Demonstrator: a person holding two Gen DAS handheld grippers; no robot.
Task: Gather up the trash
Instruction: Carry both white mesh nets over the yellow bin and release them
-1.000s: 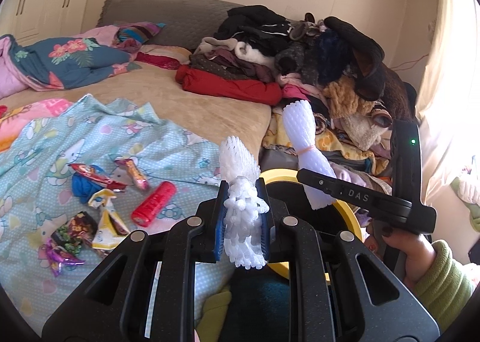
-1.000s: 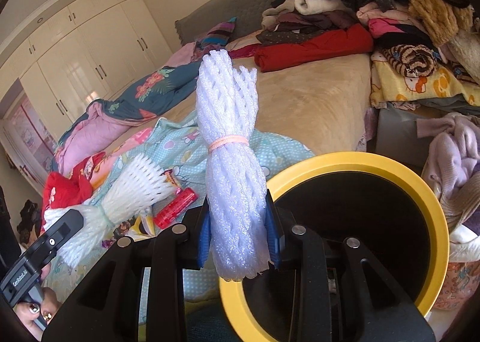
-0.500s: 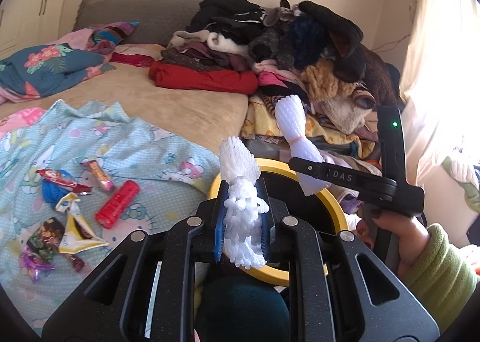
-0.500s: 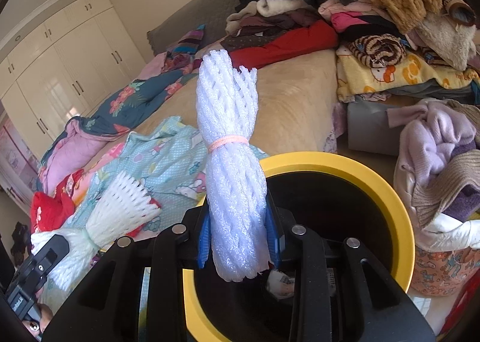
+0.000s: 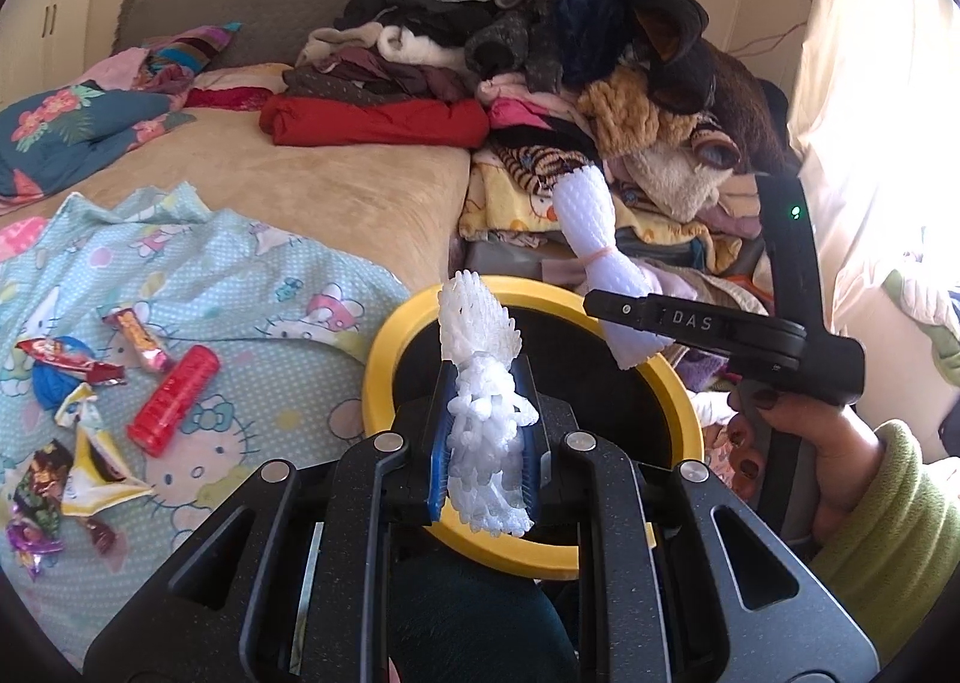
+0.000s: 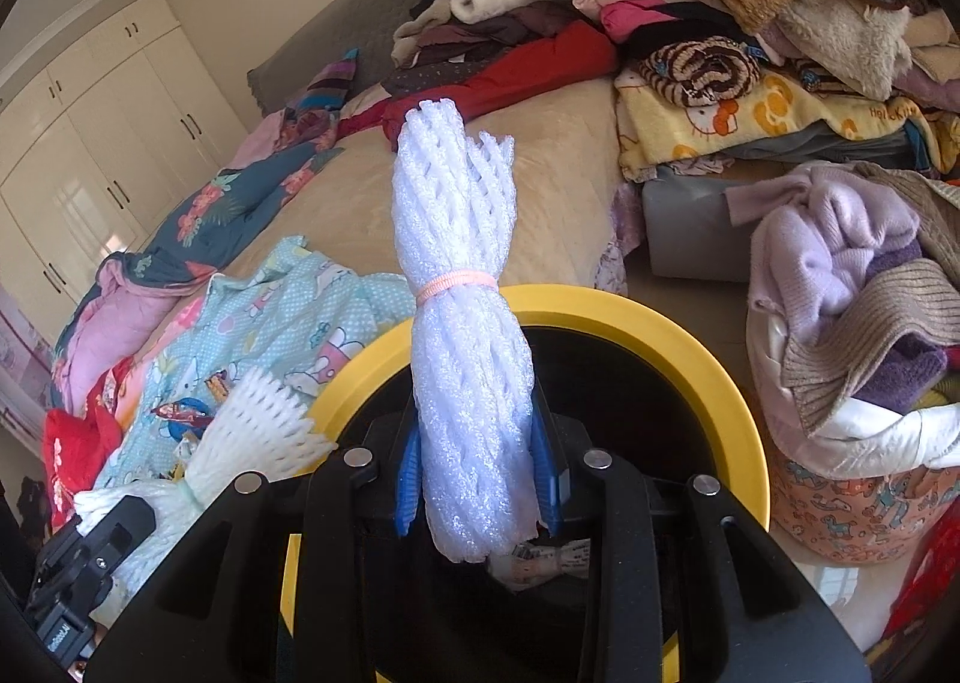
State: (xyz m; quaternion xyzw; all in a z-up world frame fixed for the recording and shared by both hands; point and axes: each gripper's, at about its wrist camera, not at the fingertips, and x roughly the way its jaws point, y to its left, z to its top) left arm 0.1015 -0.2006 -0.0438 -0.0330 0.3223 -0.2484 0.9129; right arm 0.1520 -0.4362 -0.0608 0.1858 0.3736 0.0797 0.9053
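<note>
Both wrist views over bin [image 5: 384, 341]

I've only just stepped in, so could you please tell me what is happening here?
A person is clearing trash beside a bed. The left gripper clamps a frayed white foam net; the right gripper clamps a white foam-net bundle tied with a pink band. Both hang over the yellow-rimmed black bin. Crumpled snack wrappers lie on the bedspread.

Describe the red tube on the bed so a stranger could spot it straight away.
Find the pale blue cartoon-cat sheet spread on the bed, left of the yellow-rimmed bin. The red tube lies there beside crumpled snack wrappers; it alone is a smooth, solid-red cylinder.
</note>
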